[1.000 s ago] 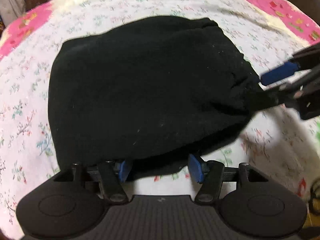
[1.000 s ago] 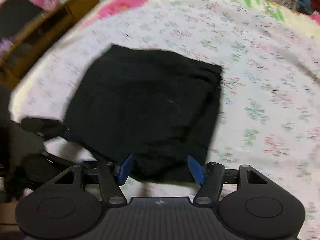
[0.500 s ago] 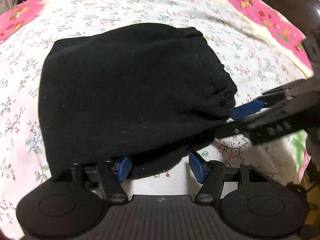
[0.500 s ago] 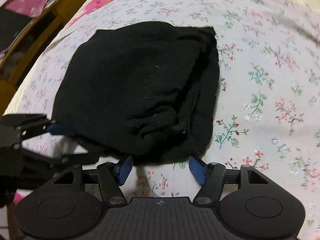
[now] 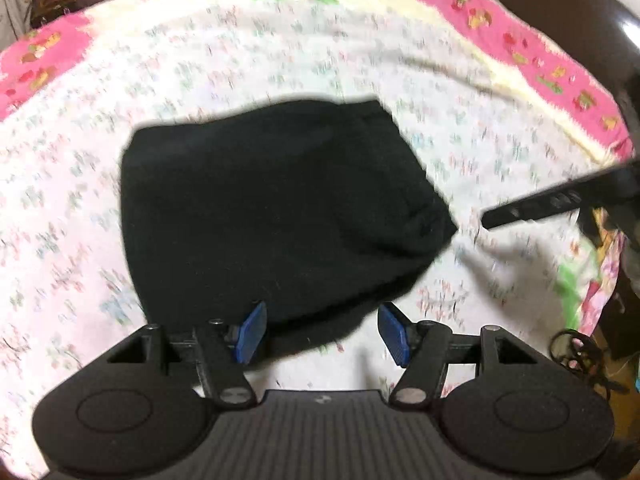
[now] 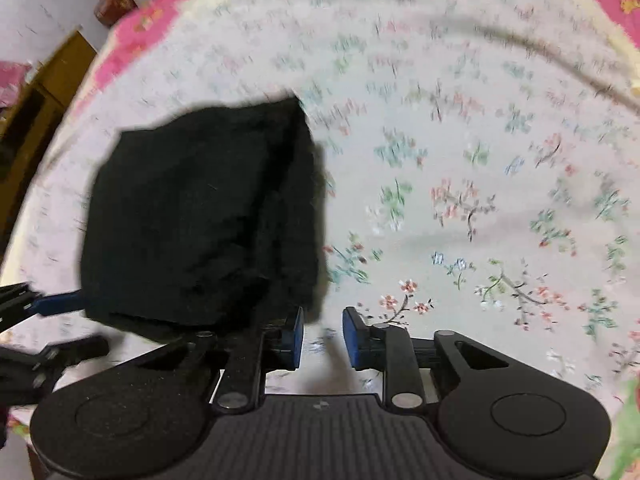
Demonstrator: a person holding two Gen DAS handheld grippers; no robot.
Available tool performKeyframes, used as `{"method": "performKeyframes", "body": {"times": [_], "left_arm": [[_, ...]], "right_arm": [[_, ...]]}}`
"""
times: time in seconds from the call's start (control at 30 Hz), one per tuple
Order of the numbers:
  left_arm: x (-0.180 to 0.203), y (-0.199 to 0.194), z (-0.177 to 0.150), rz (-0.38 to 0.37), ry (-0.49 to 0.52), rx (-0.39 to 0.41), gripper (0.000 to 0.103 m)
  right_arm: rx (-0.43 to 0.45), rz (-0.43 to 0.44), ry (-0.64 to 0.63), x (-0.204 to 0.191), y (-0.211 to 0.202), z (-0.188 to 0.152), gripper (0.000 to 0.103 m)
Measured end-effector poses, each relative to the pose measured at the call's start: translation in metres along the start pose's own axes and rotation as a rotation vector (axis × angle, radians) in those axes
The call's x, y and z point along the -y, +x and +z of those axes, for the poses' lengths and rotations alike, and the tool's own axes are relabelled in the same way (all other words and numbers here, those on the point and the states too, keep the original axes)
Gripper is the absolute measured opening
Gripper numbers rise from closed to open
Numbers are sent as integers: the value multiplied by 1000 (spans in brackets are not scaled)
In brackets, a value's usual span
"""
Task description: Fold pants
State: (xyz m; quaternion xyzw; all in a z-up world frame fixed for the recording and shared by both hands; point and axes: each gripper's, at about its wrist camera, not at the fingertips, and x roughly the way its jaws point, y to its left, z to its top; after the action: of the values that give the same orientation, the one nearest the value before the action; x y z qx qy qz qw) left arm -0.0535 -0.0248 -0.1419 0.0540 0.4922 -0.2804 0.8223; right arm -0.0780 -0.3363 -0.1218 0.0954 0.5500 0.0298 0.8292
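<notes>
The black pants (image 5: 276, 216) lie folded into a compact bundle on the floral bedsheet (image 5: 280, 52). My left gripper (image 5: 322, 332) is open and empty, its blue pads just short of the bundle's near edge. In the right wrist view the pants (image 6: 200, 220) lie to the left. My right gripper (image 6: 323, 338) is empty above bare sheet beside the bundle's near right corner, its jaws narrowed to a small gap. The right gripper's fingers (image 5: 552, 204) show at the right of the left wrist view, apart from the pants. Both views are motion-blurred.
The sheet (image 6: 480, 160) has a pink and yellow border (image 5: 540, 60). A wooden cabinet (image 6: 48, 92) stands beyond the bed's left edge. The left gripper's fingers (image 6: 44, 308) show at the lower left of the right wrist view. Dark cables (image 5: 580, 356) lie off the bed at right.
Both grippers have pulled back from the bundle. The right gripper has moved right, off the pants, and its jaws have narrowed. The left gripper stays open.
</notes>
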Motion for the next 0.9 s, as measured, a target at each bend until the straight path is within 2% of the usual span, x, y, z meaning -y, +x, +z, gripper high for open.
{"method": "performKeyframes", "body": {"times": [0.1,0.17,0.2,0.3,0.33,0.43,0.47,0.67,0.8,0.9], "left_arm": [[-5,-21,19,11,-2,53,70],[-5,-39,34,35,12,105,72],[-5,-50,41,47,24,132,73],[-3,-78,57,112,60,195,82],[-3,-87,59,124,68,222,85],[-7,-105,60,132,54,270,99],[-6,-105,58,132,53,279,100],[12,-98,43,210,64,243,100],[11,-101,43,175,-29,225,100],[12,-100,44,190,-53,227,100]], "right_arm": [[80,24,-29,-28,-36,1,19],[151,17,-59,-50,-57,3,33],[183,16,-74,-58,-66,5,34],[259,43,-85,-80,-88,10,37],[280,49,-83,-85,-94,11,41],[330,41,-87,-103,-105,6,53],[342,45,-83,-107,-105,5,54],[287,88,-56,-113,-99,0,55],[252,111,-29,-107,-102,-1,56],[261,107,-44,-108,-110,-1,62]]}}
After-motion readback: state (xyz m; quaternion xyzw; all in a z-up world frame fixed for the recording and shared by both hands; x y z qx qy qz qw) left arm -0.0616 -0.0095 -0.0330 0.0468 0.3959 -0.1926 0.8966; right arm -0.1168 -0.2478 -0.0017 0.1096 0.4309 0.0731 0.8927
